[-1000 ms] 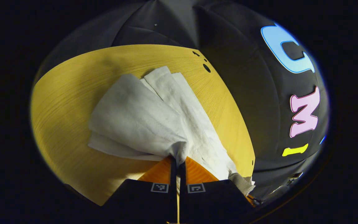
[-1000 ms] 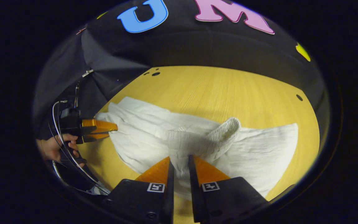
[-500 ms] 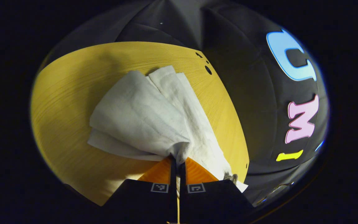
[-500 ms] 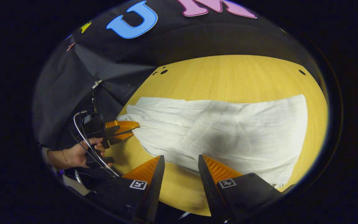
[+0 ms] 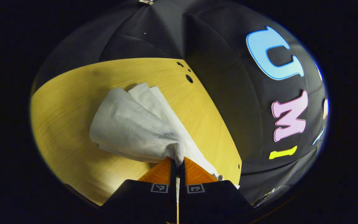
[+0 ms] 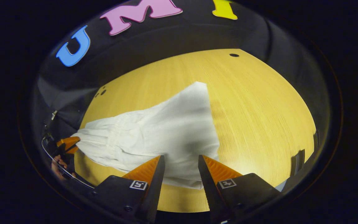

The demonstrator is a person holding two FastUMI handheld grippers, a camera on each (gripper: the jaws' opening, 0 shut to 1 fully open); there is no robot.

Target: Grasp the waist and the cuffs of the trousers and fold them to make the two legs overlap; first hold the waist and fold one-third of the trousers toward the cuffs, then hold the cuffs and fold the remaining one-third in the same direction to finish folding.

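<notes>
trousers: white trousers (image 6: 166,130) are lying across the yellow wooden table (image 6: 259,109), doubled over on themselves so one layer is resting on another; in the right gripper view they are tapering from a broad end near the middle of the table to a gathered point at the table's left edge.
left gripper: the left gripper (image 5: 177,163) is pinching a bunched corner of the trousers (image 5: 135,127), its two fingers pressing nearly together with cloth caught between them; from that pinch the fabric is fanning out and away over the table (image 5: 67,102).
left gripper, seen from afar: in the right gripper view the same tool (image 6: 68,143) is showing at the far left, biting the narrow end of the cloth just at the table's edge, with a hand (image 6: 55,166) partly visible below it among cables.
right gripper: the right gripper (image 6: 181,160) is hanging above the near edge of the trousers with its jaws spread apart and nothing between them; white cloth is showing through the gap, and it is casting a soft shadow on the fabric.
cloth layers: in the left gripper view, two or three overlapping layers are lying stacked, their far ends reaching toward the small holes (image 5: 189,78) near the table's corner.
surroundings: black cloth of the booth wall (image 5: 228,77) is standing behind the table on every side.
</notes>
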